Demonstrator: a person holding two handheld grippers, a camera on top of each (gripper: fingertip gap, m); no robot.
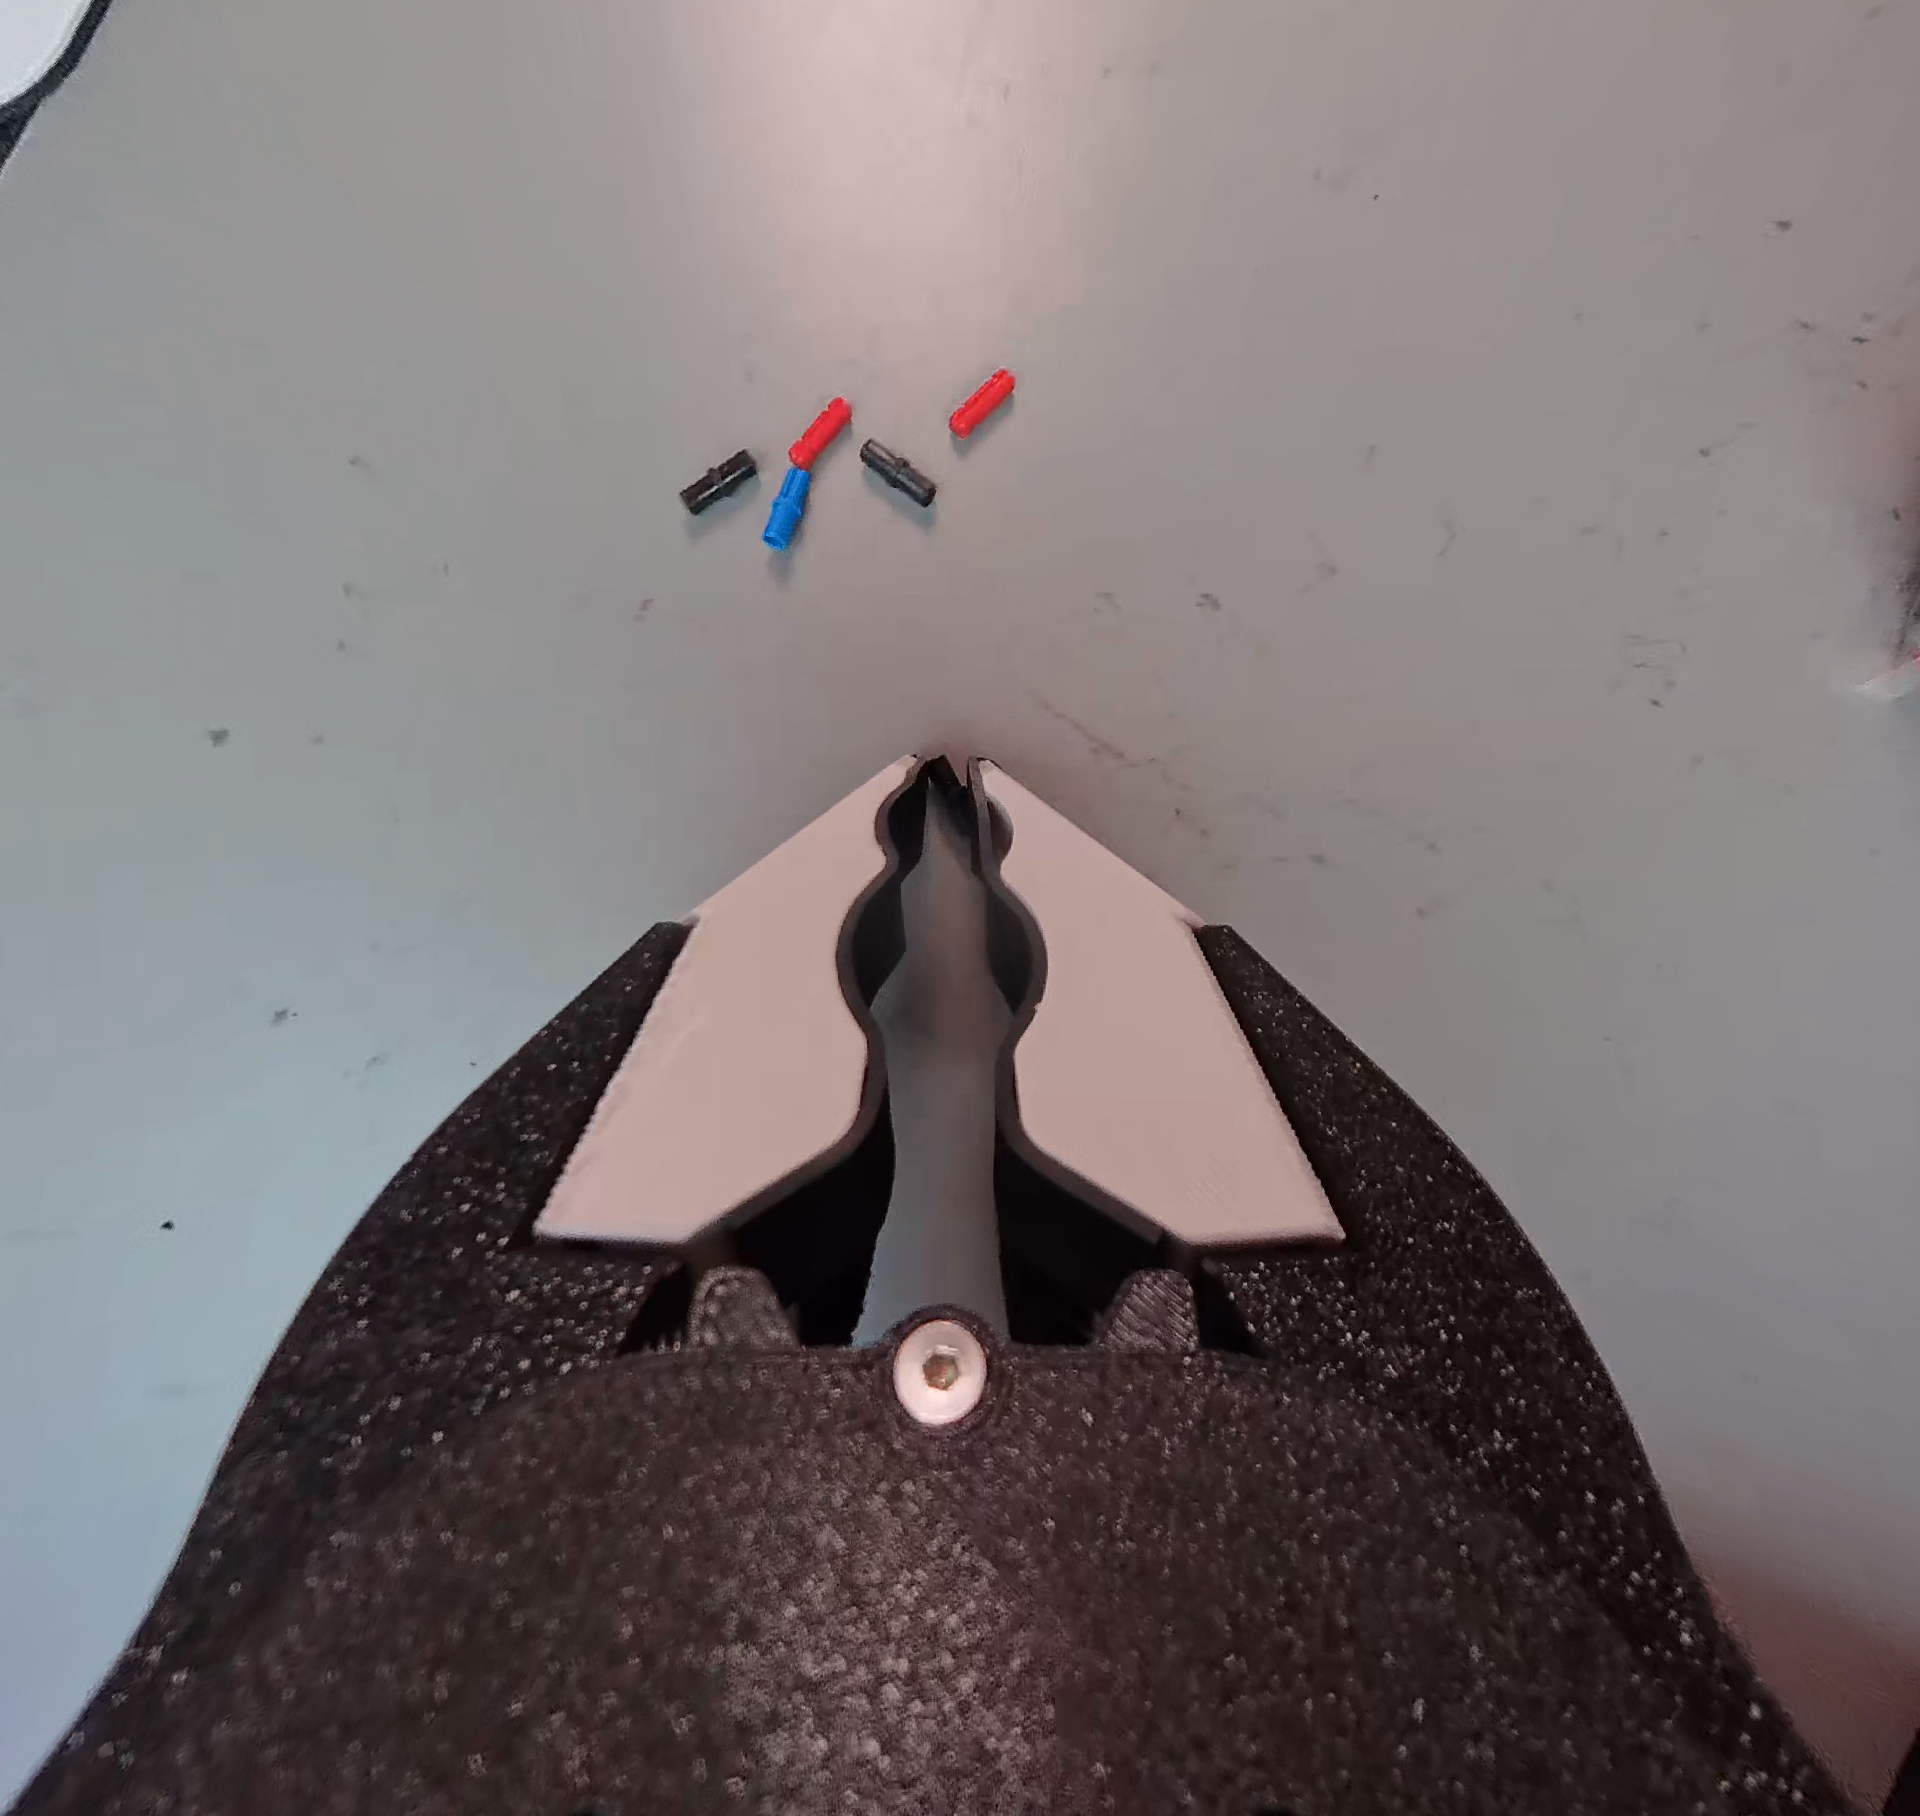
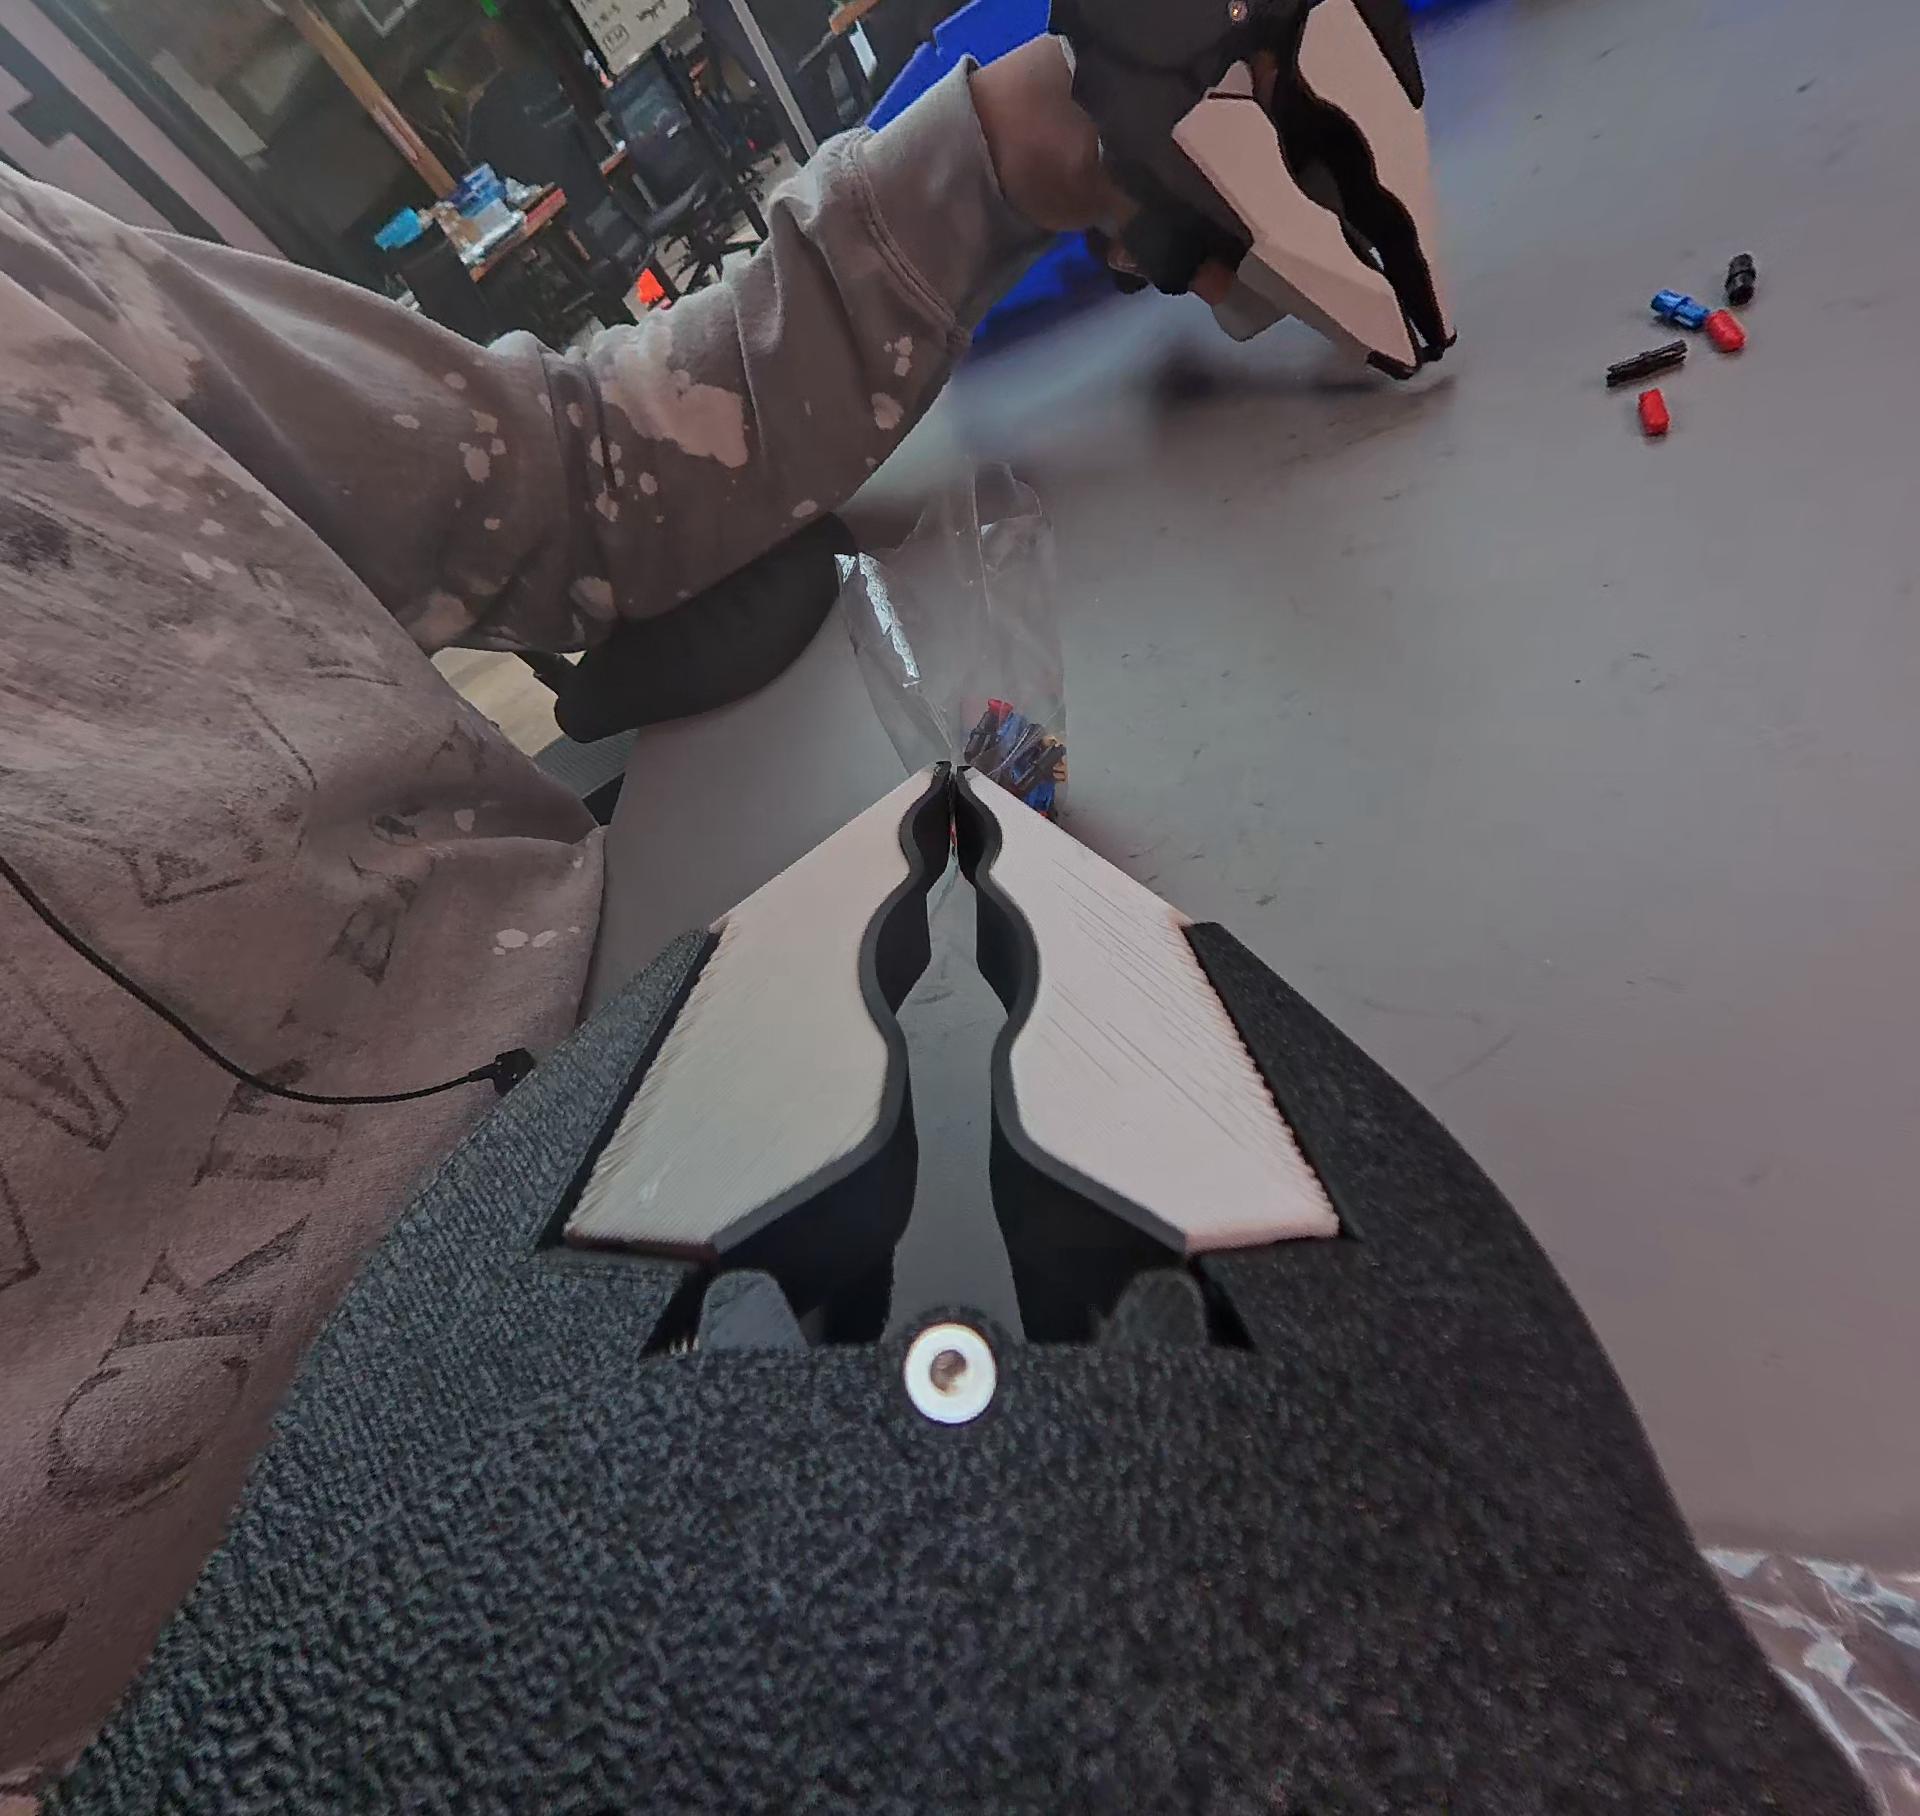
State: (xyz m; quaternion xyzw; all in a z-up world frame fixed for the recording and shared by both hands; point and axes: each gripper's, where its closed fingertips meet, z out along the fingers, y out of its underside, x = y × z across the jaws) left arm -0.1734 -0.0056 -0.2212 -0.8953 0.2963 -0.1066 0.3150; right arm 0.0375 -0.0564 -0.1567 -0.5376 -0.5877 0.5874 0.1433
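Several small pins lie loose on the grey table [image 1: 1351, 519]: a black pin [image 1: 719, 486], a blue pin [image 1: 787, 509], a red pin [image 1: 820, 431], a second black pin [image 1: 898, 471] and a second red pin [image 1: 982, 402]. My left gripper [image 1: 945, 764] is shut, its tips low over the table just short of them; it also shows in the right wrist view [image 2: 1413, 353]. My right gripper [image 2: 954, 777] is shut on a clear plastic bag [image 2: 966, 613] with more red, blue and black pins [image 2: 1023, 753] inside, near the table's edge. The loose pins [image 2: 1683, 332] lie far right of it.
A person's mottled grey sleeve [image 2: 623, 436] reaches across to the left gripper. Blue bins [image 2: 977, 31] stand beyond the table. A black cable [image 2: 208, 1049] runs over the person's clothing. A dark cable [image 1: 62, 73] edges the table's far left corner. Some 25 cm of space lies between my two pairs of fingers.
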